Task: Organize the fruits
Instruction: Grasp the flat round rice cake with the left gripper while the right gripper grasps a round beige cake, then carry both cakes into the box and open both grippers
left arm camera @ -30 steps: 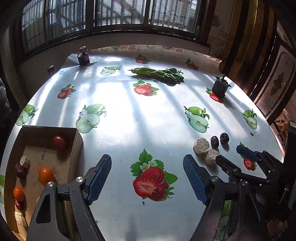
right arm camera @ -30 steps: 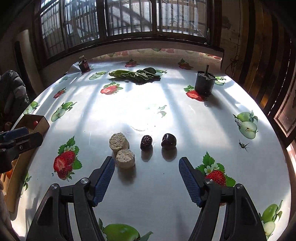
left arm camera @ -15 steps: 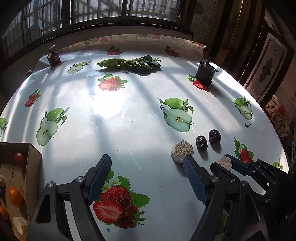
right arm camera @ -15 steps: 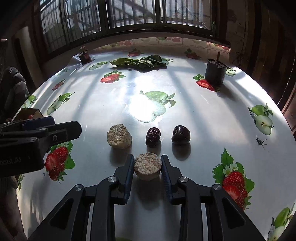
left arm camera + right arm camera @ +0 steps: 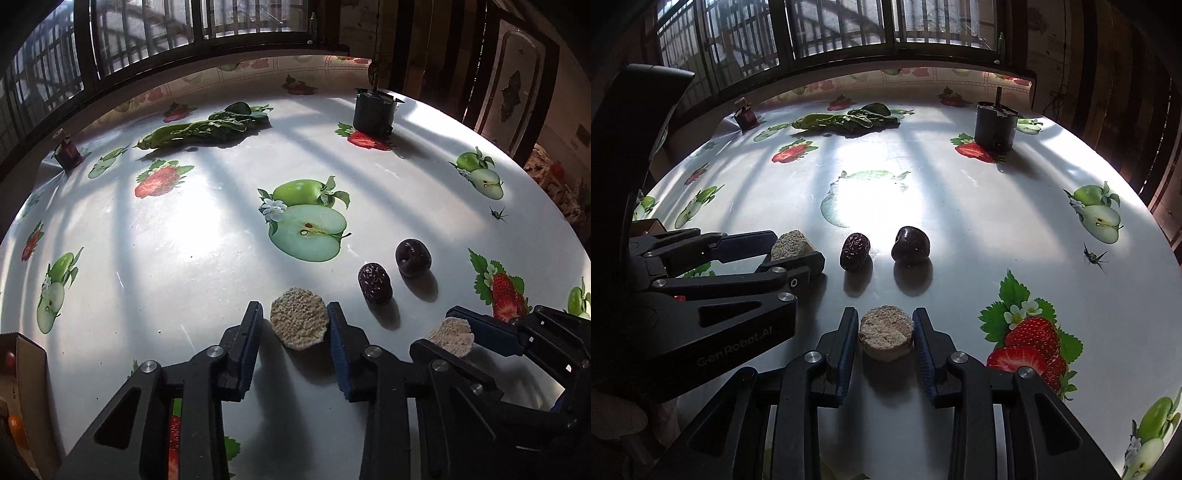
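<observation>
both pickups in hand: left gripper (image 5: 295,325) closed around 1 crumbly puck (image 5: 298,323), right gripper (image 5: 885,332) clamping another (image 5: 885,336); next, lift both toward the cardboard box (image 5: 26,369)

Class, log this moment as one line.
left tool: shut on left puck | right tool: shut on right puck | date, plum: on table

Only legible lettering: "GenRobot.AI", pale print on black side arm of left gripper (image 5: 798,254), seen in right wrist view, running along lower bar at frame left. Small dark marks on inner wall of cardboard box (image 5: 26,373), left wrist view, too small to read. Fruit-print cloth on surface (image 5: 960,206) carries pictures only, no words. Dark pot and small bottle at far edge: no readable labels.
</observation>
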Available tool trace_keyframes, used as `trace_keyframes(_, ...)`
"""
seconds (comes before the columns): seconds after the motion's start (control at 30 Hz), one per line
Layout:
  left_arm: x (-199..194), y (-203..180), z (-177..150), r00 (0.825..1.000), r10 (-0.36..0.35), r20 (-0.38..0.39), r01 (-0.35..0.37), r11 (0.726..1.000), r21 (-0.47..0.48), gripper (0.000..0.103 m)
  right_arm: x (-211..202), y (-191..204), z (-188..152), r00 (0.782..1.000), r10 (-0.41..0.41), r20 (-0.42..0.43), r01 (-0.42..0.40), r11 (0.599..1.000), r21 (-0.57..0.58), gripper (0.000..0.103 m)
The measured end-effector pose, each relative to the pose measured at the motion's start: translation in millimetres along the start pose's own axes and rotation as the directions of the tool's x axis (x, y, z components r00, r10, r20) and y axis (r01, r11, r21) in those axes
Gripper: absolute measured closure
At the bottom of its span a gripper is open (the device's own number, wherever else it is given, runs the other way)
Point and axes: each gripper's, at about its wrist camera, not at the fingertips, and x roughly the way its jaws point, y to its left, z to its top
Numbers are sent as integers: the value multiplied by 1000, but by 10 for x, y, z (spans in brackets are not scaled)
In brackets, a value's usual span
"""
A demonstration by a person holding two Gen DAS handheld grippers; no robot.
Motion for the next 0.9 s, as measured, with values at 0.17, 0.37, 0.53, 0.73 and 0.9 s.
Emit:
trace_keyframes(0.17, -123, 101, -50, 1000, 9, -6, -9, 999, -52, 75, 3, 32, -9, 1000, -2, 7, 2, 1000, -8, 70)
trace_keyframes(0.37, -451, 196, -166, 999, 26, 26, -24, 997, -75, 75, -26, -10, -16, 999, 48, 10, -49, 998, 30, 72)
trace_keyframes(0.53, -844, 419, -392, 998, 3, 62, 6, 988, -154, 75, -93, -10, -15, 996, 79, 41, -81, 995, 56, 72)
trace_keyframes(0.73, -1363, 941, -849, 995, 53, 90, -25, 957, -290, 74, -168, 190, -10, 997, 61, 56, -62, 998, 27, 72)
trace_keyframes(0.9, -1725, 1495, -1259, 983, 163, 87, -117, 914, -388, 74, -375, 687, -62, 988, 140, 57, -139, 990, -28, 72)
